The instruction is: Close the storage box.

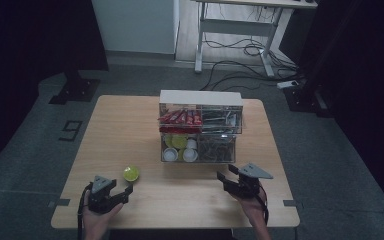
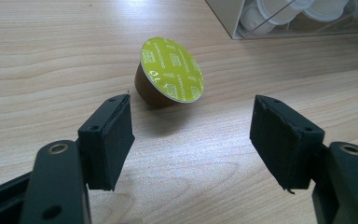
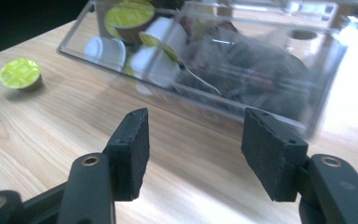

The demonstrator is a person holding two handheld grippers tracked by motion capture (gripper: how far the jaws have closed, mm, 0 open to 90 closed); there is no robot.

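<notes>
A wooden table (image 1: 130, 125) carries a clear two-tier organiser (image 1: 200, 127) at its far middle; red sachets (image 1: 180, 118) are held in the upper left compartment, white and green capsules (image 1: 180, 148) in the lower left, dark packets (image 1: 216, 148) at the right. The right gripper (image 1: 228, 179), held low at the near right, is pointed at the organiser with jaws apart and empty. The left gripper (image 1: 128, 190), at the near left, is spread just short of a green-lidded coffee capsule (image 2: 170, 72) tilted on the table
</notes>
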